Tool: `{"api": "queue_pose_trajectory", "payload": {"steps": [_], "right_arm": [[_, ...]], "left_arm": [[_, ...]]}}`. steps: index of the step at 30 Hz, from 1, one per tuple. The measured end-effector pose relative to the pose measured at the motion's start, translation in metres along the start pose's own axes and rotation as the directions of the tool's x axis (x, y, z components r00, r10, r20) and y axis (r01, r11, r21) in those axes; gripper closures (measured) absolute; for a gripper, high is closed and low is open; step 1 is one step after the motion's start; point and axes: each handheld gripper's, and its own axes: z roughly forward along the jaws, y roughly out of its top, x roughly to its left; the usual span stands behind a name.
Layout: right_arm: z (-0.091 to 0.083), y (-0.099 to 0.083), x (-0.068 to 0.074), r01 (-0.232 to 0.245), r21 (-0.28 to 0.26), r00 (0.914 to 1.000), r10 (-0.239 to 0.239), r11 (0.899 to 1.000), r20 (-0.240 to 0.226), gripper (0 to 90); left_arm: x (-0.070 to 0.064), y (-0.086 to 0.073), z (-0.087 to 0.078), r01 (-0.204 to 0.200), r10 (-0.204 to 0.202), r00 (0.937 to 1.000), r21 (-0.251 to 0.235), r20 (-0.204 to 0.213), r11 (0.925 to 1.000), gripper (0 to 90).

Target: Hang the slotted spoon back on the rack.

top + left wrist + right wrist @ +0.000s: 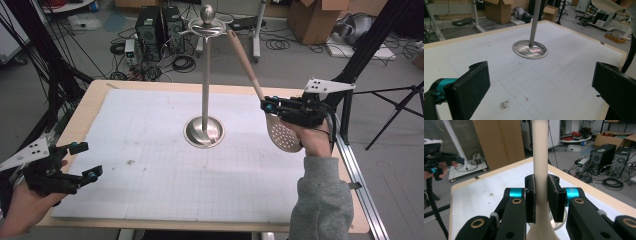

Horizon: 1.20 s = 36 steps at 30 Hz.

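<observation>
jaws of my right hand-held gripper [266, 105] are clamped on the pale handle of the slotted spoon [281, 132], low on the handle just above its perforated bowl. the spoon's top end leans up to the hook ring of the metal stand [205, 75], whose round base sits mid-counter [125, 87]. i see my left hand-held gripper [85, 161] spread wide and holding nothing, hovering over the counter's near left corner, well apart from the stand.
</observation>
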Motion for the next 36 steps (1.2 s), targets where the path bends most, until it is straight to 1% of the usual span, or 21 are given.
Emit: {"api": "queue_pose_trajectory", "payload": {"steps": [11, 12, 13, 14, 16, 18, 19, 20, 23, 24, 25, 26, 29, 30, 31, 34, 36], "right_arm": [[0.017, 0.0, 0.002, 0.009, 0.036, 1.0, -0.009, 0.999, 0.002, 77.9], [0.022, 0.0, 0.004, 0.015, 0.046, 0.9998, -0.016, 0.999, 0.007, 77.9], [0.022, 0.0, 0.004, 0.015, 0.046, 0.9998, -0.016, 0.999, 0.007, 77.9], [0.028, 0.0, 0.005, 0.02, 0.062, 0.9997, -0.021, 0.998, 0.014, 77.9], [0.03, 0.0, 0.005, 0.019, 0.066, 0.9997, -0.02, 0.998, 0.017, 77.9], [0.039, -0.001, 0.006, 0.015, 0.082, 0.9997, -0.017, 0.997, 0.016, 77.8], [0.039, -0.001, 0.006, 0.015, 0.082, 0.9997, -0.017, 0.997, 0.016, 77.8], [0.043, -0.001, 0.007, 0.023, 0.085, 0.9994, -0.025, 0.996, 0.022, 77.8], [0.048, -0.001, 0.008, 0.021, 0.091, 0.9994, -0.024, 0.996, 0.026, 77.8], [0.053, -0.002, 0.009, 0.025, 0.095, 0.9987, -0.029, 0.995, 0.042, 77.8], [0.053, -0.002, 0.009, 0.025, 0.095, 0.9987, -0.029, 0.995, 0.042, 77.8], [0.059, -0.002, 0.009, 0.017, 0.095, 0.9986, -0.022, 0.995, 0.049, 77.8], [0.063, -0.003, 0.008, 0.01, 0.096, 0.9987, -0.015, 0.995, 0.05, 77.8], [0.068, -0.002, 0.008, 0.016, 0.098, 0.9985, -0.021, 0.995, 0.051, 77.8], [0.068, -0.002, 0.008, 0.016, 0.098, 0.9985, -0.021, 0.995, 0.051, 77.8], [0.075, -0.002, 0.009, 0.026, 0.106, 0.998, -0.032, 0.994, 0.054, 77.8], [0.078, -0.002, 0.01, 0.025, 0.11, 0.9978, -0.031, 0.994, 0.059, 77.8]], "left_arm": [[-0.001, 0.001, 0.0, 0.002, -0.002, 1.0, -0.005, 0.005, 1.0, 2.0], [-0.001, 0.001, 0.0, 0.001, -0.001, 1.0, -0.006, 0.007, 1.0, 2.0], [-0.001, 0.001, 0.0, 0.001, -0.001, 1.0, -0.006, 0.007, 1.0, 2.0], [-0.001, 0.001, 0.0, 0.001, -0.001, 1.0, -0.006, 0.006, 1.0, 2.0], [-0.001, 0.001, -0.001, -0.001, 0.001, 1.0, -0.007, 0.005, 1.0, 2.0], [-0.001, 0.002, -0.001, -0.001, 0.001, 1.0, -0.008, 0.005, 1.0, 2.0], [-0.001, 0.002, -0.001, -0.001, 0.001, 1.0, -0.008, 0.005, 1.0, 2.0], [-0.001, 0.002, -0.001, 0.002, -0.002, 1.0, -0.01, 0.005, 0.9999, 2.0], [-0.001, 0.001, -0.001, 0.003, -0.003, 1.0, -0.012, 0.005, 0.9999, 2.0], [-0.001, 0.001, 0.0, 0.002, -0.002, 1.0, -0.005, 0.005, 1.0, 2.0], [-0.001, 0.001, 0.0, 0.002, -0.002, 1.0, -0.005, 0.005, 1.0, 2.0], [-0.001, 0.001, 0.0, -0.001, 0.001, 1.0, -0.002, 0.007, 1.0, 2.0], [-0.001, 0.001, 0.0, 0.0, 0.0, 1.0, -0.003, 0.006, 1.0, 2.0], [-0.001, 0.001, 0.0, 0.0, 0.0, 1.0, -0.006, 0.008, 1.0, 2.0], [-0.001, 0.001, 0.0, 0.0, 0.0, 1.0, -0.006, 0.008, 1.0, 2.0], [0.0, 0.0, 0.0, 0.004, -0.004, 1.0, -0.006, 0.005, 1.0, 2.0], [0.0, 0.0, 0.0, 0.004, -0.004, 1.0, -0.004, 0.003, 1.0, 2.0]]}}
